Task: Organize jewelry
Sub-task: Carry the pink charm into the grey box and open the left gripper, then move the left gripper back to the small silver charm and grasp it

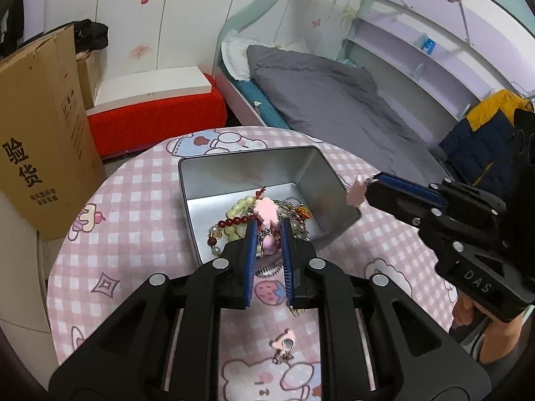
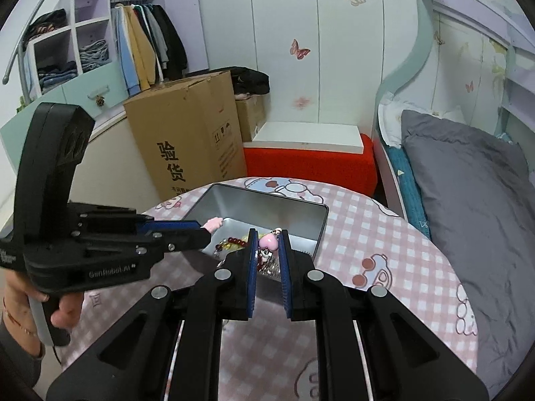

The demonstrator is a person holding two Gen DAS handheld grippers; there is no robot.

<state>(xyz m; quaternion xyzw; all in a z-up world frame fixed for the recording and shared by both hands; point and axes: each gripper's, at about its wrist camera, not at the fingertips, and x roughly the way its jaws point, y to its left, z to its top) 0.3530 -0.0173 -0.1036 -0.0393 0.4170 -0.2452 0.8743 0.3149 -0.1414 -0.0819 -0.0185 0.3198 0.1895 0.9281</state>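
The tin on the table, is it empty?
No, the tin holds a heap of jewelry: pale green beads, dark red beads and chains.

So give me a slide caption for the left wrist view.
Left gripper holding a pink charm over the jewelry tin, right gripper alongside.

cardboard box (image 2: 187, 133): "验货" printed big (smaller lines under it unreadable). right gripper (image 1: 369, 182) body: "DAS". left gripper (image 2: 214, 225) body: "GenRobot.AI".
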